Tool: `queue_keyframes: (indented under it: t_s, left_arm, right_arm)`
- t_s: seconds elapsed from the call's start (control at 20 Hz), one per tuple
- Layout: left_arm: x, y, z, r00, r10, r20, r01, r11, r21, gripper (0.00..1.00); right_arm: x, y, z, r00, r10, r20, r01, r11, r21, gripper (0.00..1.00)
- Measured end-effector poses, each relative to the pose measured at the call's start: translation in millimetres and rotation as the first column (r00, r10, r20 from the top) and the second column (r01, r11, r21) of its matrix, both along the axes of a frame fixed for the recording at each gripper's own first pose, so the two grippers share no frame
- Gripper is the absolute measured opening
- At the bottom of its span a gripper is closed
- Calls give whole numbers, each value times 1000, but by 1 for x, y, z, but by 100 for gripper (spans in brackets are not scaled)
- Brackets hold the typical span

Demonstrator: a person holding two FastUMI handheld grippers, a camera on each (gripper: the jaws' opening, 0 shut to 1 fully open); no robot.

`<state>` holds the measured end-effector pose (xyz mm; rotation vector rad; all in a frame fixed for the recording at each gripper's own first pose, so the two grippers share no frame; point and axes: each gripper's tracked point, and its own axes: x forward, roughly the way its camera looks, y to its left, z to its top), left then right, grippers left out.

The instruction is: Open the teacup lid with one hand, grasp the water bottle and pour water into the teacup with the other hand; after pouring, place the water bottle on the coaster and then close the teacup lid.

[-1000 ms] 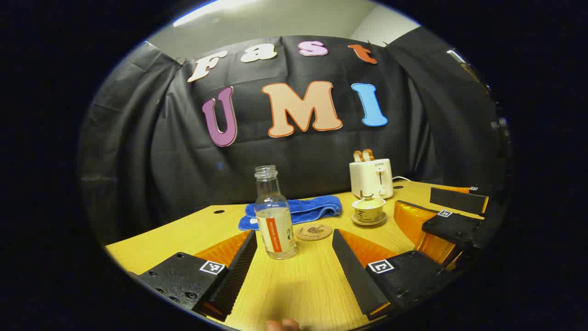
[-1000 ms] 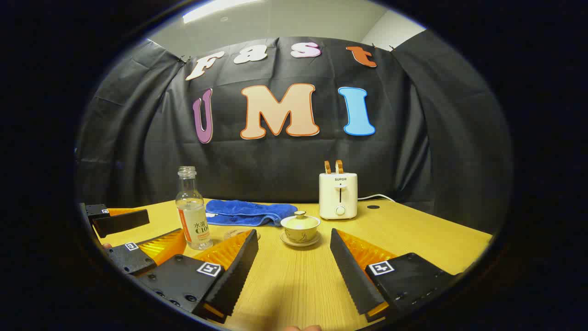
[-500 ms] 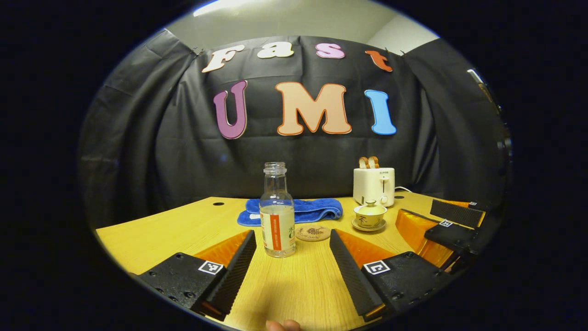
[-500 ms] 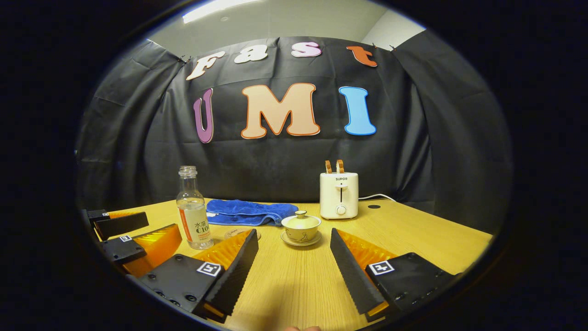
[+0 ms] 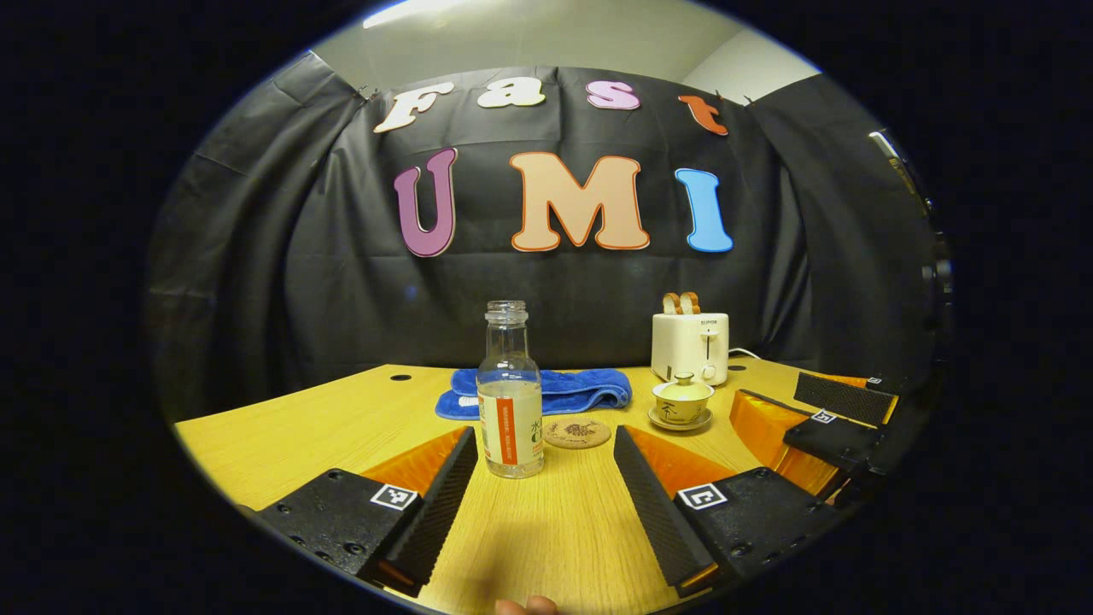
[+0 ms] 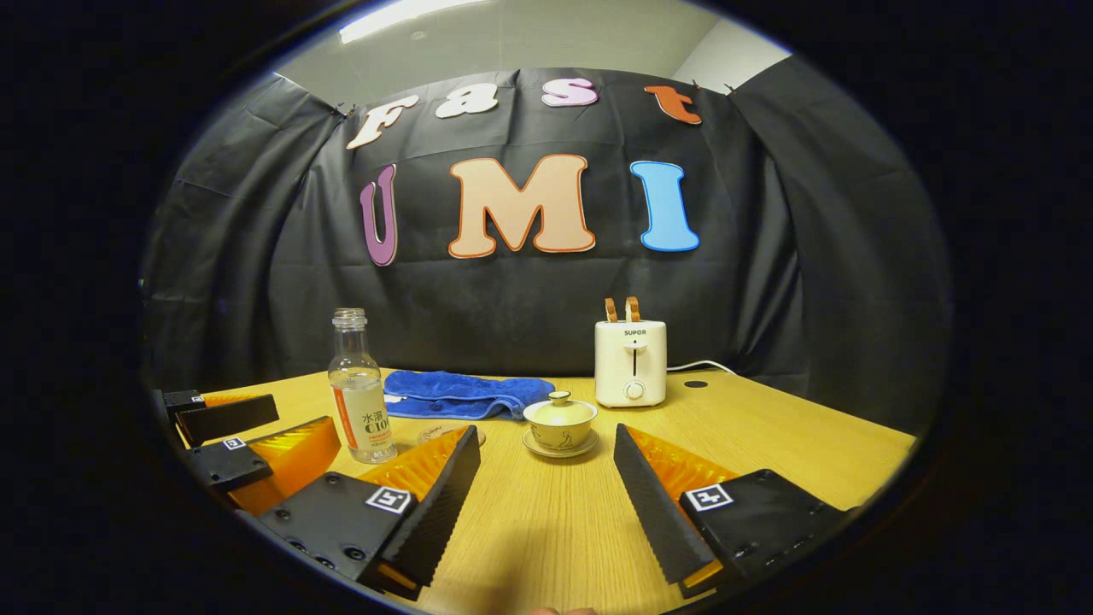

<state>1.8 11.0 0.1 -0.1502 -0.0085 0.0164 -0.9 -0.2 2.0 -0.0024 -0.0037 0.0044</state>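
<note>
On the yellow wooden table [image 5: 299, 427], I am levelling my left gripper [image 5: 544, 453], jaws spread, nearer the clear glass water bottle [image 5: 510, 401]; my right gripper [image 6: 546, 453], also spread, is facing the lidded ceramic teacup [image 6: 559, 423] beside that bottle.

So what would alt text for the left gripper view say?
An open tool points at an uncapped bottle standing on a wooden table. Beyond lie a coaster, a lidded teacup, a blue towel and a toaster.
</note>
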Motion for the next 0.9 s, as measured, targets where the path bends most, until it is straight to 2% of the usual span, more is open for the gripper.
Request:
queue_keyframes:
  t_s: [0.55,0.6,0.7,0.9]
  left_arm:
    - [-1,0,-1,1000,1,2,-1,1000,0,94]
    - [-1,0,-1,1000,1,3,-1,1000,-1,94]
    - [-1,-1,-1,1000,0,2,0,1000,0,94]
    - [-1,-1,-1,1000,-2,2,2,1000,0,94]
  right_arm:
    - [4,2,-1,999,32,-2,-32,999,0,99]
    - [9,-1,0,1000,29,-1,-29,1000,0,96]
    - [29,-10,0,1000,26,-3,-26,1000,0,99]
    - [88,-31,-3,1000,-4,-14,4,1000,0,99]
